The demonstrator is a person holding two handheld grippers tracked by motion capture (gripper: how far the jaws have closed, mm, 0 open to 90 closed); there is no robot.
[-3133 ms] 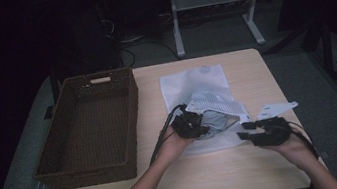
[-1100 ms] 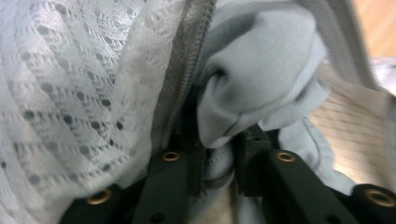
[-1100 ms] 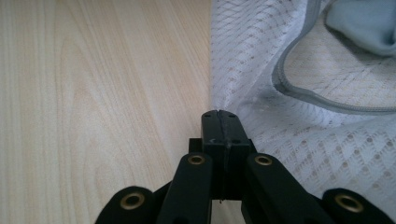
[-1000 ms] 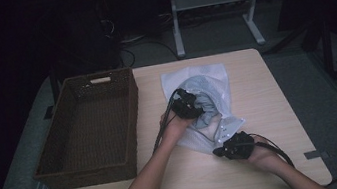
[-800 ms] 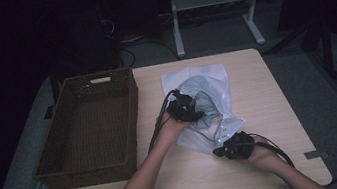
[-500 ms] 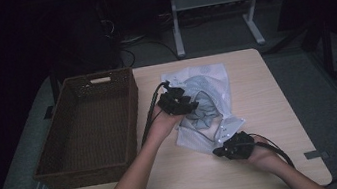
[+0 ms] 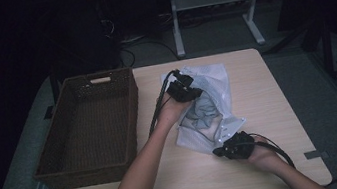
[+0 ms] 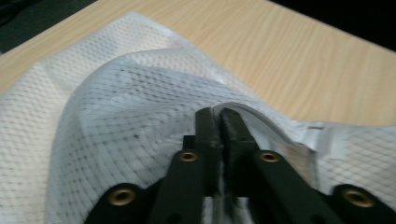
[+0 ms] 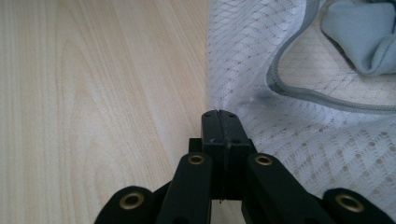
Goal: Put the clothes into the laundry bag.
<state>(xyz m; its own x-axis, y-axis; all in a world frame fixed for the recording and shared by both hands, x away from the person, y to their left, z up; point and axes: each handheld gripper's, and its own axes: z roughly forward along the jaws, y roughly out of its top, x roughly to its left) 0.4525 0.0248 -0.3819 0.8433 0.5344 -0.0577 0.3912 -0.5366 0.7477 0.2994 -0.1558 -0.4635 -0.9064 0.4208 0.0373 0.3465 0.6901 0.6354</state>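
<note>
The white mesh laundry bag looks light, limp and snag-prone: left gripper has just clamped its zipper hem, right gripper seemingly pinches its near edge.

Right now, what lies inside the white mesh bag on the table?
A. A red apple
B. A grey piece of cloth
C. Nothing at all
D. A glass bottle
B. In the right gripper view a grey cloth lies inside the opening of the white mesh bag, past its grey zipper edge; the high view also shows grey fabric within the bag.
</note>
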